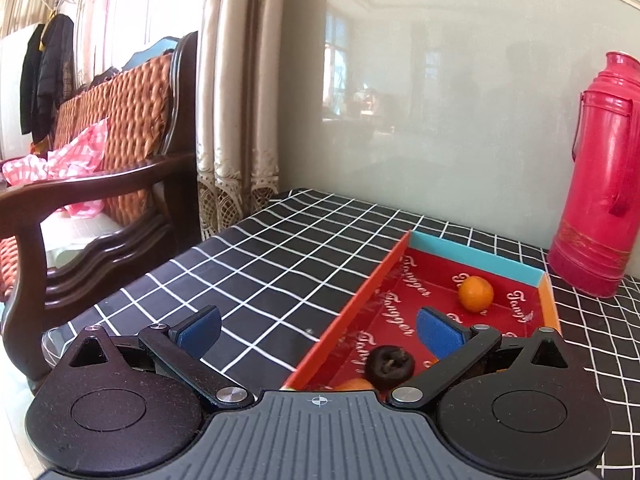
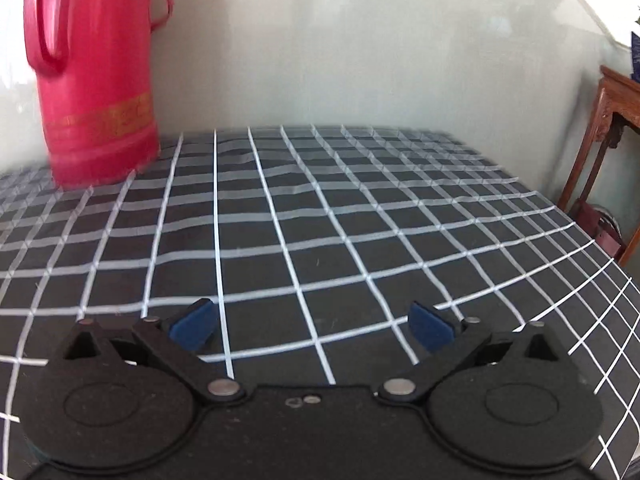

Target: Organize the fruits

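In the left wrist view a shallow red box (image 1: 472,258) with an orange rim and a blue far wall lies on the checked cloth. An orange (image 1: 475,293) sits near its far end. A dark brown wrinkled fruit (image 1: 390,365) lies at its near end, with bits of another orange fruit (image 1: 354,385) beside it, partly hidden by my gripper body. My left gripper (image 1: 318,330) is open and empty, its right finger above the box. My right gripper (image 2: 312,326) is open and empty above bare cloth; no fruit shows in that view.
A tall red thermos (image 1: 600,172) stands at the back, right of the box; it also shows in the right wrist view (image 2: 96,72). A wall (image 1: 440,80) bounds the table behind. A wooden sofa (image 1: 100,184) stands left of the table, a wooden stand (image 2: 604,148) to its right.
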### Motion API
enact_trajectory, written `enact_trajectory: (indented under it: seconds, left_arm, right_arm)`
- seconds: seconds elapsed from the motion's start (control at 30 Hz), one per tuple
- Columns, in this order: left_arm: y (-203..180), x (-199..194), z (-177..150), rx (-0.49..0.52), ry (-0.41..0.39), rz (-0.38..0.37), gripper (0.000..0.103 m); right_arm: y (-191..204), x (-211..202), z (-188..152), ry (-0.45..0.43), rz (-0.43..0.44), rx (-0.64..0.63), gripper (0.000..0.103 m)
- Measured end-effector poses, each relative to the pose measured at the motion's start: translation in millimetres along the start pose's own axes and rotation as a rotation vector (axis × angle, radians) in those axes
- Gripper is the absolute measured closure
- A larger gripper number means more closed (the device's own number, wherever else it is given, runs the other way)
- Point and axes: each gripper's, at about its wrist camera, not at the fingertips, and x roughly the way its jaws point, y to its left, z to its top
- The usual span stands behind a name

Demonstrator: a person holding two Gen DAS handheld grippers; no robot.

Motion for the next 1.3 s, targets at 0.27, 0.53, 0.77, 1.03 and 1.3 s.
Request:
enact_trajectory:
  seconds: [0.27,0.53,0.77,1.03,1.3]
  left_arm:
    - [22.3,10.3,-1.0,-0.011,0.038,0.025,0.0]
    - [41.1,11.6,-0.7,-0.028,0.027,0.066,0.0]
    - [48.9,15.1,-0.5,-0.033,0.029,0.091,0.0]
    - [57.5,15.4,0.8,-0.051,0.026,0.097,0.0]
    - [97.9,18.1,5.9,-0.156,0.017,0.153,0.0]
  right_arm:
    - [-6.4,10.9,2.4,0.023,0.031,0.068,0.006]
    - [1.7,26.8,12.1,0.022,0.058,0.053,0.005]
    - [1.9,34.8,19.5,0.021,0.084,0.03,0.005]
    - [2.5,35.2,18.6,0.021,0.084,0.03,0.005]
    - [1.9,35.4,18.6,0.021,0.084,0.03,0.005]
